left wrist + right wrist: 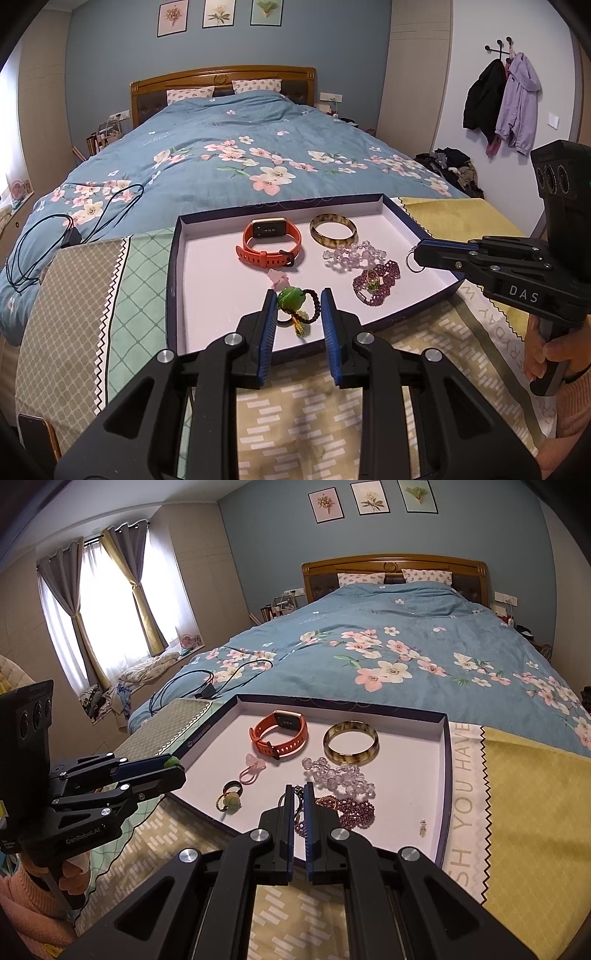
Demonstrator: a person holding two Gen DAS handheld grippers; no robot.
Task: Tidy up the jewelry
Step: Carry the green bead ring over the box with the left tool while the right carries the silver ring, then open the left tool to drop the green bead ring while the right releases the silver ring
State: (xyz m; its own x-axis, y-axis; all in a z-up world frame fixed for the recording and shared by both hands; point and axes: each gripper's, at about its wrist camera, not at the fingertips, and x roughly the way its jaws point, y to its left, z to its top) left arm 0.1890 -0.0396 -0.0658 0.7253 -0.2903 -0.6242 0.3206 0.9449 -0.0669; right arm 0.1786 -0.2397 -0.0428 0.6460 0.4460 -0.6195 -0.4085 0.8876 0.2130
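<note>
A shallow white tray (173, 277) (445, 775) holds an orange smartwatch (271, 247) (279, 734), an amber bangle (333, 229) (351, 742), a clear bead bracelet (352, 256) (340, 775), a purple bead bracelet (376, 280) (352, 810), a pink charm (251, 770) and a ring-and-bead charm (231, 799). My left gripper (298, 293) (179, 770) hovers at the tray's near left edge, shut on a green bead (291, 298) (170, 762) with a black bead loop. Over the tray's right side, my right gripper (300, 788) (416, 254) is shut on a thin silver ring (412, 261).
The tray lies on patterned cloths (110, 295) (524, 812) at the foot of a bed with a blue floral duvet (240, 155). A black cable with charger (70, 236) lies on the bed. A phone (37, 428) sits at lower left. A tiny earring (422, 827) rests in the tray.
</note>
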